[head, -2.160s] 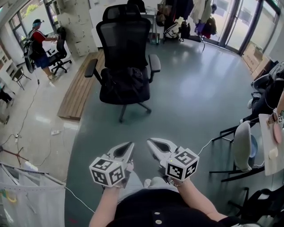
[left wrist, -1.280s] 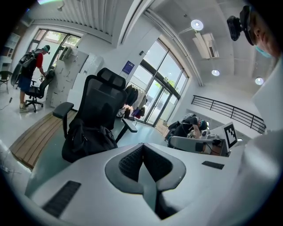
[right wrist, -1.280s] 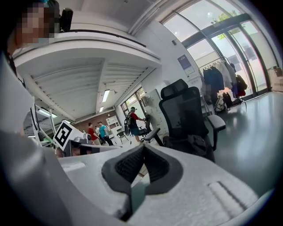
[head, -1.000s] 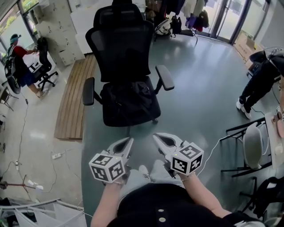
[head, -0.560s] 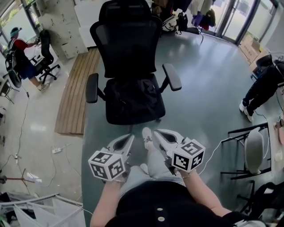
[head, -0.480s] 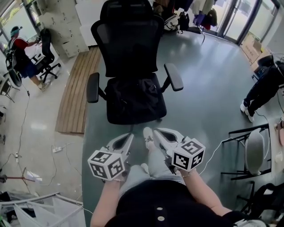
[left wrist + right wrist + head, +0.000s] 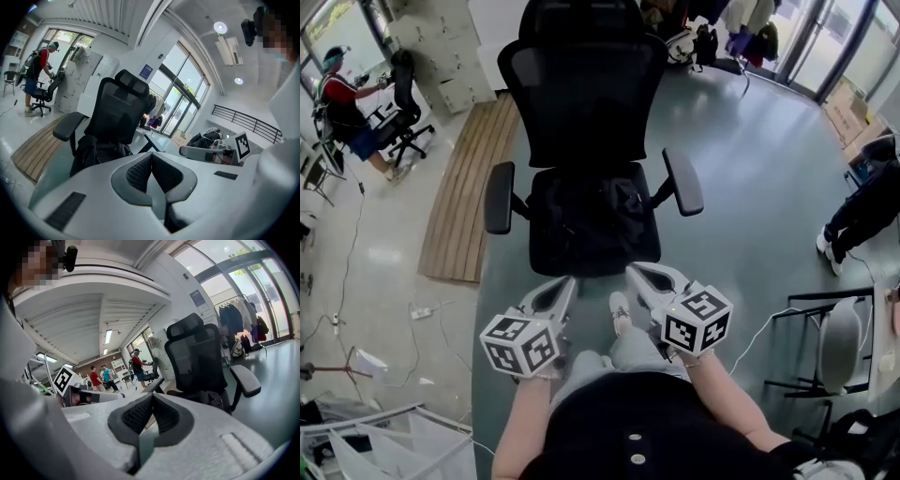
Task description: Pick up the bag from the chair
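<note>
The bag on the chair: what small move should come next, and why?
Probably open both grippers now: the left gripper and right gripper are shut and empty, just short of the chair, where the black bag lies on the seat, untouched.

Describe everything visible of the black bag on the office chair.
The black bag looks like soft, matte fabric, crumpled and slumped, with folds and what seem to be straps on top. It lies on the seat of the office chair, covering most of it, between the two armrests. Only the chair touches it.
</note>
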### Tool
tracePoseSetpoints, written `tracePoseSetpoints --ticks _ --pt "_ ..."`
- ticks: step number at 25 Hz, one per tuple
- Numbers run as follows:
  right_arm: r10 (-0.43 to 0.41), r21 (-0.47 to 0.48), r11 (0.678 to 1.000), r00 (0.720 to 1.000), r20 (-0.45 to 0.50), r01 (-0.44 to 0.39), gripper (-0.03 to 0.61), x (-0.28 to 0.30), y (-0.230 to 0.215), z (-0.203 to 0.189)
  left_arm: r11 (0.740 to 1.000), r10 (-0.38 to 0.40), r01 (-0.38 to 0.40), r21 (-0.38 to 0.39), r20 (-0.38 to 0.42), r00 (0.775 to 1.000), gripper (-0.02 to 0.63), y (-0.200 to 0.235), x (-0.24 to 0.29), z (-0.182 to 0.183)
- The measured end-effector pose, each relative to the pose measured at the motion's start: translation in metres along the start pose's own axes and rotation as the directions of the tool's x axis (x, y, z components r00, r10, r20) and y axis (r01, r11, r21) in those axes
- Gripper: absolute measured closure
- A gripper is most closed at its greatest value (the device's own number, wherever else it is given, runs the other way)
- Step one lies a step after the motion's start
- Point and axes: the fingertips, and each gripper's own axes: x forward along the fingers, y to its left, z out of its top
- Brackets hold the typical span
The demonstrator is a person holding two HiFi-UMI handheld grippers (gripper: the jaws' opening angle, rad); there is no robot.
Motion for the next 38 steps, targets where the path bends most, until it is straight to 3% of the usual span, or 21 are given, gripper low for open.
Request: tracePoseSetpoints --ticks 14,20,25,32,34,38 --pt "0.032 -0.049 0.998 0.999 0.023 -0.031 0.580 0.078 -0.126 0.094 0.994 0.105 -0.103 -0.029 0.064 0.992 0.596 0.052 0.111 0.090" --pt "0.050 -0.033 0.998 0.995 0.086 -0.047 0.580 0.097 -0.173 0.132 0.991 0.131 -0.128 -0.043 0.084 0.988 0.596 0.063 0.153 0.119" --pt "0.080 -0.026 0.997 0.995 0.052 -0.078 0.579 0.111 -0.190 0.133 0.987 0.157 -0.153 -0.048 0.081 0.984 0.596 0.070 0.172 0.128" --pt "0.062 -0.028 0.998 0.998 0.019 -0.062 0.578 0.128 -0.195 0.127 0.979 0.194 -0.190 -0.070 0.055 0.979 0.595 0.088 0.173 0.125" --pt "0.071 -0.018 0.997 0.997 -0.002 -0.071 0.509 0.133 -0.192 0.123 0.978 0.199 -0.195 -0.077 0.048 0.979 0.597 0.095 0.171 0.124" --pt "0.066 -0.004 0.998 0.997 -0.028 -0.066 0.518 0.138 -0.192 0.116 0.975 0.209 -0.204 -0.092 0.038 0.977 0.595 0.101 0.170 0.119"
